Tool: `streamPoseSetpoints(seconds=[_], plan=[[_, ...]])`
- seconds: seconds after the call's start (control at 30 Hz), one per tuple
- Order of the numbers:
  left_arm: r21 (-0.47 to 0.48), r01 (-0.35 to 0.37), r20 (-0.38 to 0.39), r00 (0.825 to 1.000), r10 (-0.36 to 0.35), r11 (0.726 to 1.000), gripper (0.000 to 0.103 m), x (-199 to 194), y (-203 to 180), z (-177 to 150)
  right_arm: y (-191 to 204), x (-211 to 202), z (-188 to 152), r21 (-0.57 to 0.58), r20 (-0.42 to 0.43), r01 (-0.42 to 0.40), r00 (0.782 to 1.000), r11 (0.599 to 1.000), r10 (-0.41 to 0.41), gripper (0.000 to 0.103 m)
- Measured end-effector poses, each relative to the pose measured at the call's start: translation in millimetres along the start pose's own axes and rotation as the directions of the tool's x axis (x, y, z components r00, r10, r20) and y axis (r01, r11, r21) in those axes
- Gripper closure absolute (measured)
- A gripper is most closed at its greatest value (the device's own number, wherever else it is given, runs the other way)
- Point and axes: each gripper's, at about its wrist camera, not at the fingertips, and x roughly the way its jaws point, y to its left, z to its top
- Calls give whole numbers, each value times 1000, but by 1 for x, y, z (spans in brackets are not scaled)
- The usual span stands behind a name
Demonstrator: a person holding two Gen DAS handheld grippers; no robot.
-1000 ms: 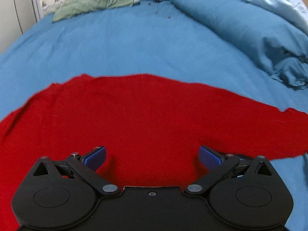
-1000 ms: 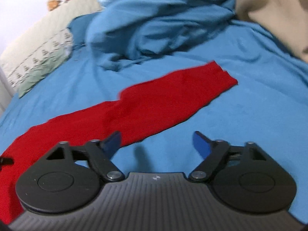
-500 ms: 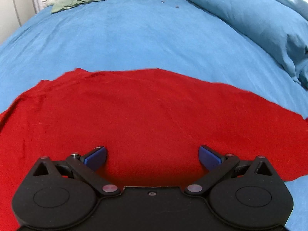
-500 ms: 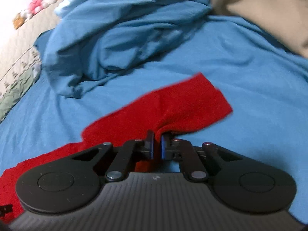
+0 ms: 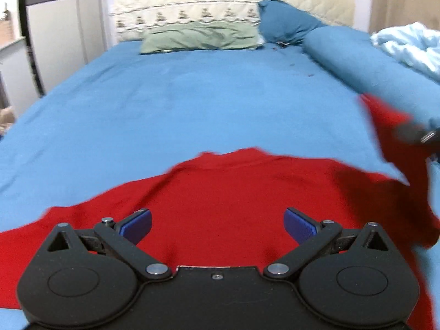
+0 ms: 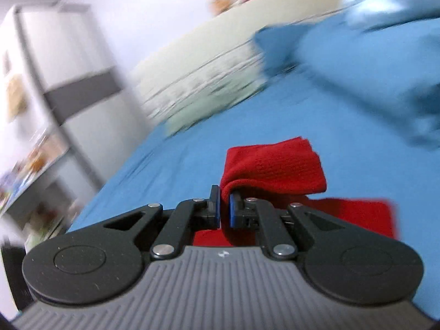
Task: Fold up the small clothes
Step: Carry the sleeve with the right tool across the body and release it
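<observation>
- Red garment [image 5: 236,192], a knitted piece, is seen spread over the blue bed sheet [image 5: 192,96] toward the foot edge of the bed, with one end raised off the sheet at the right edge of the left wrist view.
- That raised end [image 6: 275,167] is shown pinched in the right gripper [image 6: 225,206], whose jaws are clenched on a fold of the cloth; the free end is draped over and beyond the blue pads [image 6: 233,211].
- The left gripper [image 5: 218,224] is pictured low over the middle of the garment with its jaws spread wide and nothing between them; whether the fingers [image 5: 137,224] are pressed on the cloth cannot be told.
- The step in hand is judged to be the first fold: one end is being carried across toward the garment's middle, as the heavy blur in the right wrist view suggests.
- The fold is not yet laid; the body of the cloth is seen flat but slightly rumpled along its far edge.
- For the next move, the lifted end would need to be brought over the flat part, lined up with its edges, lowered and only then let go.
- The spread left jaws are well placed to pin the crease line, should that be wanted.
- A green pillow [image 5: 200,38], a blue pillow [image 5: 286,24] and a rolled blue duvet [image 5: 371,66] are left lying near the head and right edges of the bed, well apart from the work.
</observation>
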Motion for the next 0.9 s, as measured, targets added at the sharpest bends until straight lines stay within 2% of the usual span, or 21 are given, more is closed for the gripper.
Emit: streamPoseSetpoints(seconds=[0.1,0.2,0.3,0.37,0.43,0.47,0.5,0.53,0.67,0.73,0.9], plan=[[29,-42,-15,999,42,999,0,-4,20,-13,42,46,-58,-46,-144,-58,988,997,51,81],[54,-52,-29,998,54,997,0,-5,32,-26,65,76,-118,-123,-275,-57,961,991,21,81],[49,-39,-29,999,40,998,0,-3,37,-31,67,77,-143,-167,-294,-52,956,985,1,77],[34,-22,-23,999,23,999,0,4,41,-26,64,67,-142,-192,-293,-68,956,979,9,62],[36,6,-6,1000,-6,999,0,1,38,-25,62,59,-132,-246,-287,-74,958,967,1,18],[49,19,4,1000,-19,999,0,0,32,-23,61,50,-128,-285,-263,-63,965,956,-15,12],[71,31,12,999,-32,997,0,-2,26,-23,58,38,-126,-329,-231,-44,972,943,-35,7],[105,47,20,999,-49,993,0,-3,17,-22,54,25,-125,-370,-207,-24,977,929,-57,7],[235,120,11,992,-126,965,2,4,-29,-21,25,-4,-111,-431,-185,52,972,901,-144,7],[291,131,-4,991,-136,948,9,15,-51,-24,7,-18,-109,-429,-181,89,967,899,-182,7],[413,126,-67,992,-108,902,48,53,-84,-36,-26,-46,-107,-373,-190,126,959,919,-209,7]])
